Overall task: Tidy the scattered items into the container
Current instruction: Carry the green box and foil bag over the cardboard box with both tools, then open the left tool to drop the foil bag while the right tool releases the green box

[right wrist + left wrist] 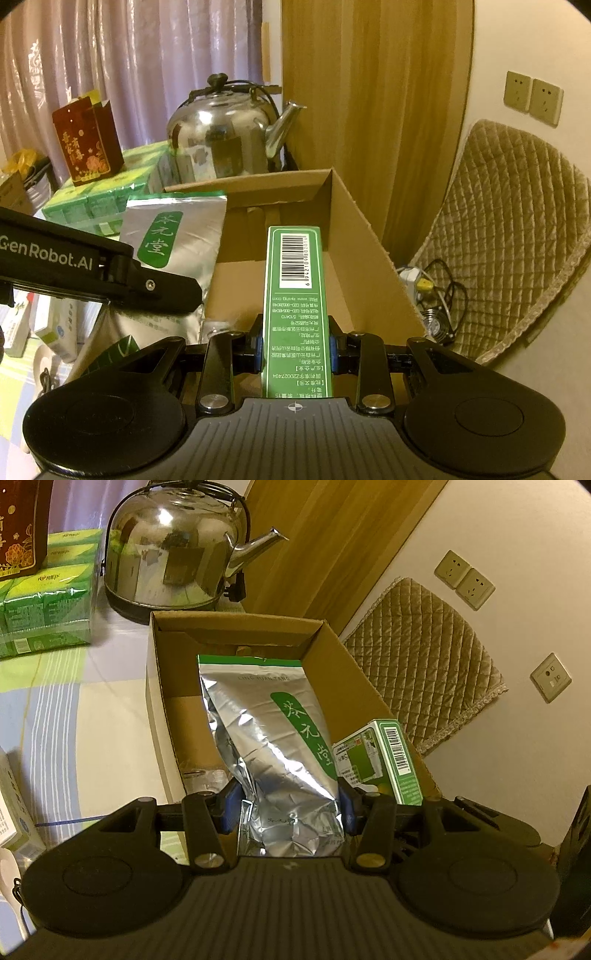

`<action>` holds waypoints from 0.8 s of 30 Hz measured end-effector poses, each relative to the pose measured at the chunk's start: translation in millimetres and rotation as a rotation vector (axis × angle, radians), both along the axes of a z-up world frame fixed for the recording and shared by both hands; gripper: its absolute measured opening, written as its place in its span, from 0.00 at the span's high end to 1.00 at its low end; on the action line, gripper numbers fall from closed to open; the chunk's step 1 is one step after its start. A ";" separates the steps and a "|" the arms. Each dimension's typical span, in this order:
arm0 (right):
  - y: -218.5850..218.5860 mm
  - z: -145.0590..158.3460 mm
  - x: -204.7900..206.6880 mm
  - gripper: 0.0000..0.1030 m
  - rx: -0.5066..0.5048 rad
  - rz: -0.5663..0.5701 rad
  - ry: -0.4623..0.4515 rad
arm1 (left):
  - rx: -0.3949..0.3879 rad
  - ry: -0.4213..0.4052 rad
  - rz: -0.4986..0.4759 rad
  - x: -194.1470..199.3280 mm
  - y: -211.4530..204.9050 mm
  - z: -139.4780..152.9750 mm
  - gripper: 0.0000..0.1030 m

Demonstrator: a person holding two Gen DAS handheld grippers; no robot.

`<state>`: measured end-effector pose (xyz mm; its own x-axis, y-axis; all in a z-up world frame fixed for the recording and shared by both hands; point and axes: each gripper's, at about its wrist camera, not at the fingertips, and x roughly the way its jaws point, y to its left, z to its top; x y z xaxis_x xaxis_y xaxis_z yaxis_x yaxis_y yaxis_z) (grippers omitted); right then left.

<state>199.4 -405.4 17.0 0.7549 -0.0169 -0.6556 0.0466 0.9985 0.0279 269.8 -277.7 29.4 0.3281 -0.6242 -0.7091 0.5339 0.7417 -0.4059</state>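
Observation:
An open cardboard box stands on the table. My left gripper is shut on the lower end of a silver foil pouch with a green label, and the pouch hangs over the box's inside. The same pouch shows at the left of the right wrist view, with the left gripper's black body crossing it. My right gripper is shut on a narrow green box with a barcode, held over the cardboard box. That green box sits at the cardboard box's right wall in the left wrist view.
A steel kettle stands behind the cardboard box. Green tissue packs and a red carton lie at the left. White packets rest at the near left. A quilted chair stands on the right.

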 end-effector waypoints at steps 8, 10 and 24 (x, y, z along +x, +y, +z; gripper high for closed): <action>-2.1 -3.2 1.5 0.73 0.000 0.000 0.020 | -0.004 0.026 0.008 1.3 -2.1 -7.0 0.55; -2.5 -3.2 1.6 0.73 0.000 -0.002 0.022 | -0.005 0.029 0.008 1.2 -2.9 -7.2 0.55; -2.9 -4.6 1.2 0.73 0.003 -0.001 0.028 | -0.028 0.027 0.019 3.6 1.0 -3.6 0.56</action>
